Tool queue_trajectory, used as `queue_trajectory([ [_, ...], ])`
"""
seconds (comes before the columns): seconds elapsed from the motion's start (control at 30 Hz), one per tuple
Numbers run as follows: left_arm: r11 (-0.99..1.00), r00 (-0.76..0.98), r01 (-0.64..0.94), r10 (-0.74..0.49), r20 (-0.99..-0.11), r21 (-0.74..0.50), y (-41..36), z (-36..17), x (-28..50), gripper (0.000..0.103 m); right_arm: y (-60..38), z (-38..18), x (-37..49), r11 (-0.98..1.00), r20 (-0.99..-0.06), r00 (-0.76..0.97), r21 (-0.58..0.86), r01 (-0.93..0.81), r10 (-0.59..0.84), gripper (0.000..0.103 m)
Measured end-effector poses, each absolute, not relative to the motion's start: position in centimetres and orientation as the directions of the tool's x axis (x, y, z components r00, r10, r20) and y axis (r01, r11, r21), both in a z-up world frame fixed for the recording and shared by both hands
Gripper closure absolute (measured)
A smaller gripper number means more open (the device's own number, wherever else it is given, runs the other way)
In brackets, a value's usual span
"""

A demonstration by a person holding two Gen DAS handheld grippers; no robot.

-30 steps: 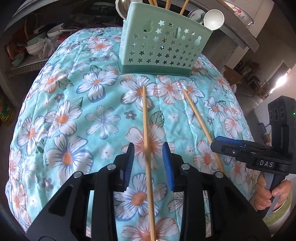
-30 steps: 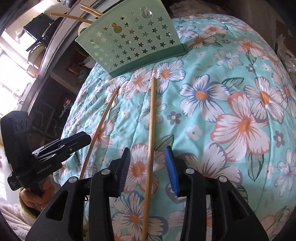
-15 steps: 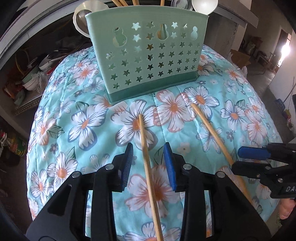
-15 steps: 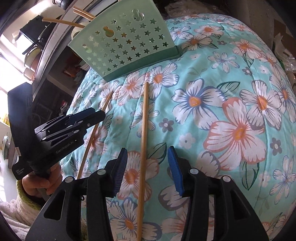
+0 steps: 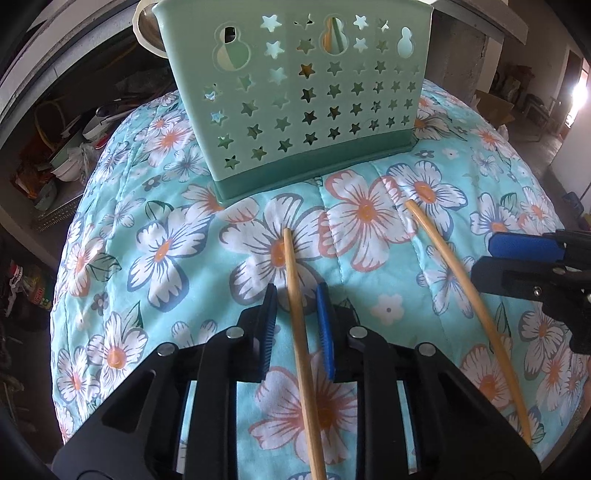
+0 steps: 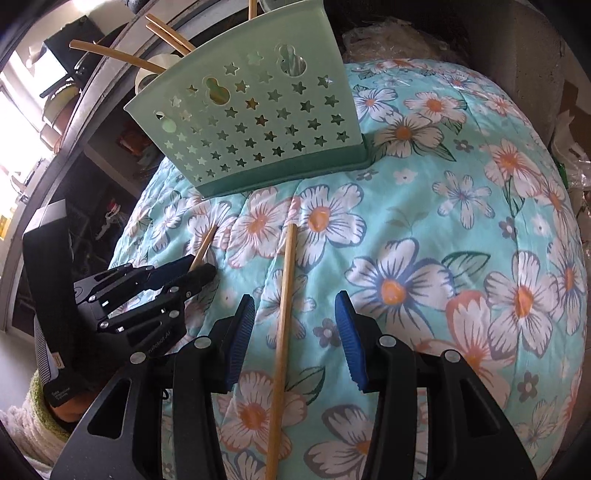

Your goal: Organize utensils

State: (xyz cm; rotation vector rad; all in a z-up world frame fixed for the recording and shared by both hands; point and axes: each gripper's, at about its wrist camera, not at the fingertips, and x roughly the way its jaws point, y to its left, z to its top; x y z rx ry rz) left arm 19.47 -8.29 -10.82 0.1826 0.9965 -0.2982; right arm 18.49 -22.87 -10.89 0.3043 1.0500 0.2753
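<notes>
Two bamboo chopsticks lie on the floral cloth in front of a mint green utensil holder [image 5: 295,99] with star cut-outs. My left gripper [image 5: 295,295] is open, its jaws on either side of the left chopstick [image 5: 301,332], near its far tip. My right gripper [image 6: 293,317] is open, wider, straddling the right chopstick [image 6: 282,321], which also shows in the left wrist view [image 5: 465,295]. The left chopstick's tip [image 6: 205,247] pokes out beyond the left gripper in the right wrist view. The holder [image 6: 255,125] has chopsticks [image 6: 162,31] standing in it.
The table is covered by a turquoise quilted cloth [image 5: 155,258] with white and orange flowers. Shelves with bowls and clutter [image 5: 66,155] stand to the left. A concrete pillar [image 5: 465,48] rises behind the holder. Spoons and a ladle [image 5: 147,29] stick out of the holder.
Both grippers have moved forward along their chopsticks toward the holder, which now looms larger. The right gripper's jaws have opened wider. The chopsticks have not moved.
</notes>
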Motion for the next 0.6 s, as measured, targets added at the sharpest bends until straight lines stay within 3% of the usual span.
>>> queue_trajectory([
  [0.3,0.943,0.509,0.333,-0.162,-0.845,0.020,-8.3,-10.8,19.5,0.084,-21.9,-11.6,20.9,0.944,-0.823,0.471,0.319,-0.079,0.318,0.059],
  [0.6,0.943,0.509,0.333,-0.163,-0.845,0.018,-8.3,-10.9,19.4,0.084,-21.2,-12.1,22.2,0.955,-0.833,0.470,0.286,-0.085,0.291,0.073],
])
